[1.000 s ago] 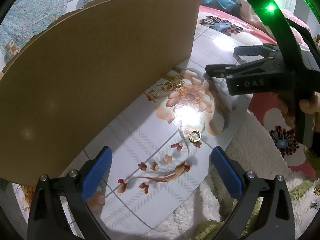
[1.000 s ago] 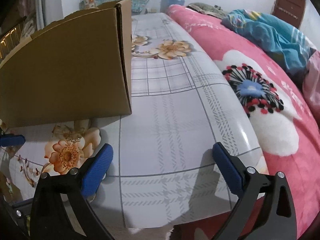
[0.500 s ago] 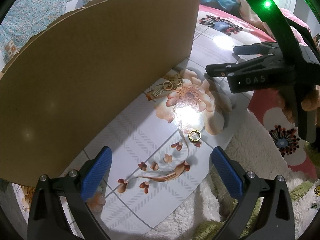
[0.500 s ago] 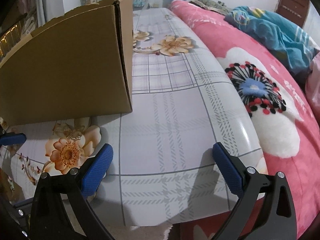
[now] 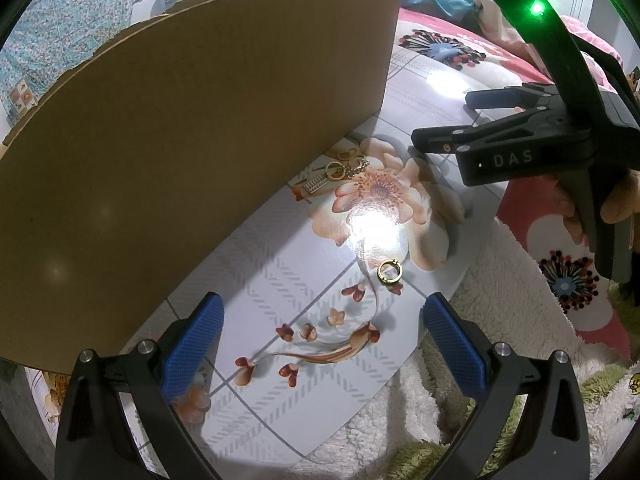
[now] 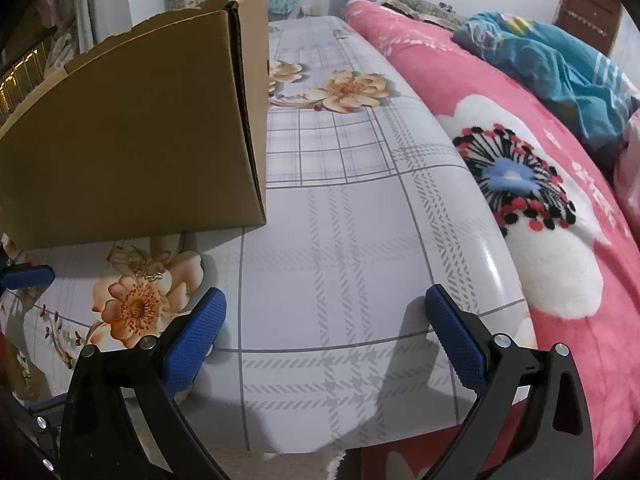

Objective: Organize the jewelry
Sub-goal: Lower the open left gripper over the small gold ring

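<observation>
Now, line by line:

Left gripper (image 5: 322, 334): it is hanging over the near part of the table with its jaws standing wide apart and nothing between them.

Gold ring (image 5: 389, 271): it is lying flat on the table (image 5: 280, 292), alone, just beyond the left gripper's fingertips and a little right of the middle of the gap, touching neither blue pad (image 5: 195, 344).

Jewelry pile (image 5: 338, 172): several gold pieces, among them small hoops and a flat bar-shaped piece, are sitting farther off against the foot of the cardboard box, on the printed flower (image 5: 376, 196). How many pieces are in it cannot be told.

Right gripper (image 6: 324, 334): its jaws are also standing wide apart and holding nothing. In its own view only bare checked tabletop is lying between the fingers; the jewelry pile (image 6: 140, 266) is showing off to the left, beyond the left finger.

Right gripper in the left view (image 5: 440, 124): it is pointing leftward from the right side, its tips hovering near the right edge of the printed flower and apart from the jewelry pile.

Cardboard box (image 5: 180, 132): it is standing on the table to the left, filling much of the left view.

Blanket (image 6: 560, 208): pink with flower prints, it is lying to the right of the table.
</observation>
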A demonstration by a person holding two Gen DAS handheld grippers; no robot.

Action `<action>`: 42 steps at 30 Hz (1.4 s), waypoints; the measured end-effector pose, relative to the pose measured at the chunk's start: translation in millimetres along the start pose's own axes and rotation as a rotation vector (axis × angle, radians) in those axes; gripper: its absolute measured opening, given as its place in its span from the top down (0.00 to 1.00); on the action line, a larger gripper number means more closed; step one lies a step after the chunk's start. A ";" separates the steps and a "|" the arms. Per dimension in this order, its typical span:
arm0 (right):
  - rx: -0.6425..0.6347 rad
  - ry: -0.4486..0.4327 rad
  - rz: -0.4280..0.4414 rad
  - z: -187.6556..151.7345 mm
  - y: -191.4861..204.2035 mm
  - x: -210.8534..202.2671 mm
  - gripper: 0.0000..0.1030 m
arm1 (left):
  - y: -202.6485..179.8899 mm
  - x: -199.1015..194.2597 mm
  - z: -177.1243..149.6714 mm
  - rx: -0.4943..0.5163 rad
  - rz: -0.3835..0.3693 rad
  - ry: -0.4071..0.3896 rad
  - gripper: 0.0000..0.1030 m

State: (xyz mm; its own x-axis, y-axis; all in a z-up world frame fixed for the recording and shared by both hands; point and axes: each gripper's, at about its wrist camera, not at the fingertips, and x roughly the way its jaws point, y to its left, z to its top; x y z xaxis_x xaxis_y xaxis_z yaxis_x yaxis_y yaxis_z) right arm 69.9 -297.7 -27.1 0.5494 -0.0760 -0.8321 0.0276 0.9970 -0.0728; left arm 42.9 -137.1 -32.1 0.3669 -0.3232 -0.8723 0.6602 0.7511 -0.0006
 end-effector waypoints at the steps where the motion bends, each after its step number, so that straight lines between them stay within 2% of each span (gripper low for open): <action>1: 0.000 0.000 0.000 -0.1 0.1 -0.1 0.08 | 0.0 0.0 0.2 0.000 0.000 0.000 0.04; 6: 0.011 -0.018 0.011 0.5 -1.3 -4.9 0.08 | 0.1 0.0 -0.1 0.000 0.000 0.000 0.04; 15: 0.137 -0.108 0.148 4.1 -19.8 -32.0 0.08 | -0.2 -0.1 0.3 0.000 -0.001 0.003 0.04; 25: 0.133 -0.202 0.238 0.9 -15.7 -57.9 0.10 | -1.8 -1.7 -0.6 0.003 0.003 0.003 0.04; 28: 0.134 -0.221 0.263 -5.5 -18.8 -64.4 0.13 | -9.3 -10.5 -3.9 0.042 0.002 -0.049 0.07; 32: 0.158 -0.220 0.330 -15.1 -24.9 -67.0 0.22 | -22.6 -22.3 -7.6 0.104 0.002 -0.113 0.20; 34: 0.166 -0.207 0.350 -18.9 -25.7 -65.8 0.26 | -27.6 -24.9 -9.3 0.132 -0.004 -0.128 0.34; 35: 0.171 -0.197 0.359 -20.7 -25.8 -64.4 0.28 | -28.4 -24.9 -8.7 0.141 -0.006 -0.131 0.37; 36: 0.177 -0.188 0.371 -22.6 -26.0 -63.1 0.30 | -29.2 -25.0 -8.9 0.150 -0.011 -0.134 0.45; 38: 0.192 -0.174 0.387 -25.4 -25.3 -61.4 0.32 | -30.5 -23.8 -9.5 0.165 -0.025 -0.130 0.53; 40: 0.213 -0.161 0.400 -28.0 -24.1 -59.6 0.36 | -30.3 -20.1 -8.7 0.172 -0.044 -0.114 0.65; 42: 0.233 -0.148 0.419 -29.6 -22.1 -57.7 0.37 | -30.3 -16.8 -5.9 0.172 -0.061 -0.102 0.69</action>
State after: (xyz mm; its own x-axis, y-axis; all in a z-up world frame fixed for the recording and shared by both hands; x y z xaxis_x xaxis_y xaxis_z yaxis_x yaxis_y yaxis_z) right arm 12.9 -315.8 6.2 0.6656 0.3181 -0.6751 -0.0442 0.9198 0.3898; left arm 12.9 -151.1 -20.3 0.3817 -0.4283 -0.8191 0.7821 0.6220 0.0392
